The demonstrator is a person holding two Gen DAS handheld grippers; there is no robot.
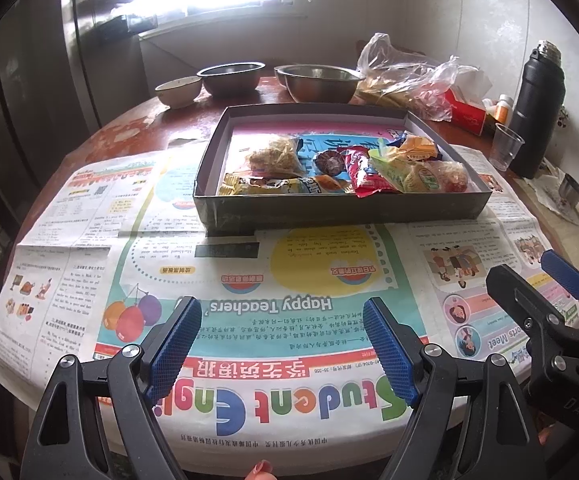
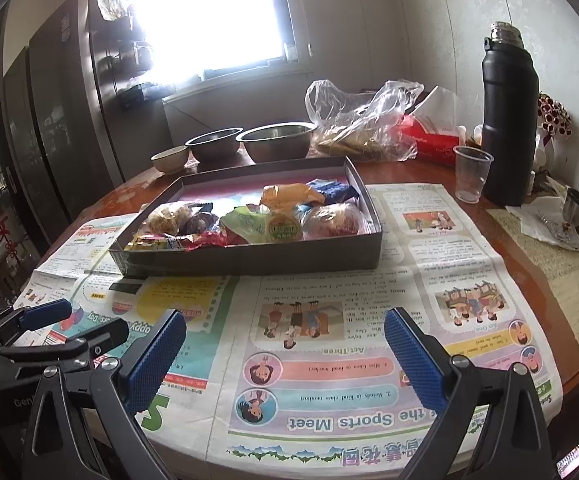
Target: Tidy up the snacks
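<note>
Newsprint, bright with children's cartoons, covers the near half of the round reddish wooden bench (image 2: pixel 529 276), and on that colourful newspaper (image 1: pixel 289 280) sits the shallow dark cardboard box (image 1: pixel 341 204) that holds the snacks. A heap of wrapped snack packets (image 1: pixel 345 168) lies along the near side of the box, crowded toward its right end, while the far half shows only its pink and blue lining. I can pick out a red foil packet (image 1: pixel 363 176), a yellow-green bag (image 2: pixel 265 226) and a clear bag of pale crisps (image 1: pixel 275 154) among them.

Both tools hang low over the paper in front of the box, well short of it. The left gripper (image 1: pixel 285 344) has its blue-padded fingers spread wide with nothing between them, and the right gripper (image 2: pixel 285 360) is the same, fingers apart and empty.

Behind the box stand two steel bowls (image 1: pixel 317 80), a small ceramic bowl (image 1: pixel 179 90), a crumpled clear plastic bag (image 2: pixel 365 120), a clear plastic cup (image 2: pixel 471 178) and a tall black flask (image 2: pixel 509 116).

No packet lies outside the box that I can see, so I judge this either the very start or the tidy end of the sorting. If work remains, the next move calls for reaching forward over the box wall and pinching one packet from the pile without dragging its neighbours.
</note>
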